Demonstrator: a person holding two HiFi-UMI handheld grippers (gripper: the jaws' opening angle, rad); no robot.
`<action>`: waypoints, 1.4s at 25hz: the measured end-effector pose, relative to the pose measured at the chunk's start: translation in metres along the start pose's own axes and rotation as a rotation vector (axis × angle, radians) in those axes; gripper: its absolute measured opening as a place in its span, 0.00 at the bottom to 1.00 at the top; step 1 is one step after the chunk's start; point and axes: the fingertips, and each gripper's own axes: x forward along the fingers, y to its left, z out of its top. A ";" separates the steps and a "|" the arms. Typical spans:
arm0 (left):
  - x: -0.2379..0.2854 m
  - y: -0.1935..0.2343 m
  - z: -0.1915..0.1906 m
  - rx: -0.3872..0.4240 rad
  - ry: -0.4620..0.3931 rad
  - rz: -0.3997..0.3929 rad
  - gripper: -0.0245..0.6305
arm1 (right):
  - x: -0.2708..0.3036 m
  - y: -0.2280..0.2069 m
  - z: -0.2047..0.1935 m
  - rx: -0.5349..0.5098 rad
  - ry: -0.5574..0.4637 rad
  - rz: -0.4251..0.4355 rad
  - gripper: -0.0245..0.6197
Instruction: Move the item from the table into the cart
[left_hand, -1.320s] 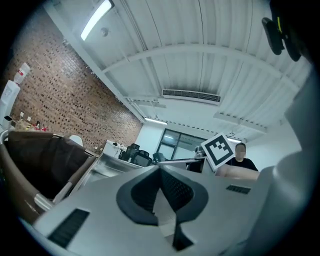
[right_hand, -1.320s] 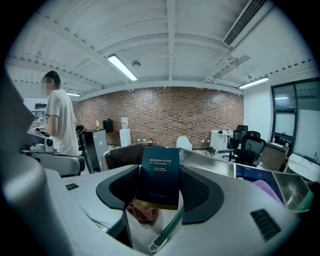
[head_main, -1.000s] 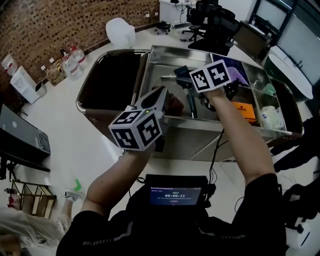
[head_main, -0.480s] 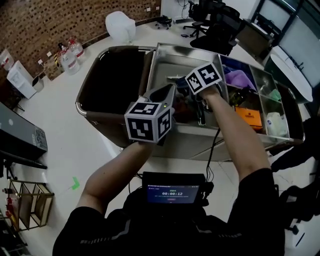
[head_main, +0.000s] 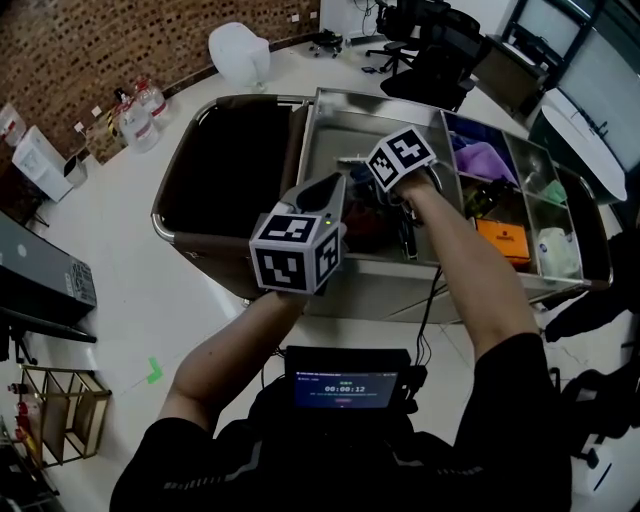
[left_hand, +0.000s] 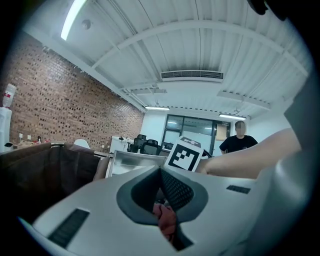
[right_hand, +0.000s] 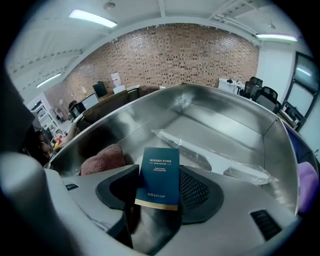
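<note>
A dark blue bath-cap box (right_hand: 159, 177) stands upright between the jaws of my right gripper (right_hand: 159, 189), which is shut on it. That gripper (head_main: 398, 205) points down into the steel cart's large tray (head_main: 380, 262), just above its floor. A dark red towel (right_hand: 102, 159) and a long plastic-wrapped item (right_hand: 200, 150) lie in the tray. My left gripper (head_main: 330, 185) hovers level at the tray's near-left edge with its jaws together and nothing held. Through its gap shows a bit of the red towel (left_hand: 166, 220).
A dark brown bag (head_main: 230, 150) fills the cart's left end. Small compartments on the right hold a purple cloth (head_main: 485, 158), an orange packet (head_main: 505, 238) and a white bottle (head_main: 555, 250). Water bottles (head_main: 140, 110) and office chairs (head_main: 430, 45) stand on the floor beyond.
My right gripper has sunk deeper into the tray with the blue box. My left gripper has shifted right, closer to the tray's near edge.
</note>
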 end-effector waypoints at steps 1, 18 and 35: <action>0.000 0.001 -0.001 -0.007 0.001 -0.003 0.04 | 0.002 0.000 0.001 0.001 0.006 -0.002 0.43; -0.007 0.013 -0.008 -0.041 0.009 -0.016 0.04 | 0.025 0.002 -0.007 -0.047 0.148 -0.069 0.43; -0.016 0.010 -0.002 -0.054 -0.002 -0.038 0.04 | -0.007 0.013 0.013 -0.007 -0.017 -0.053 0.48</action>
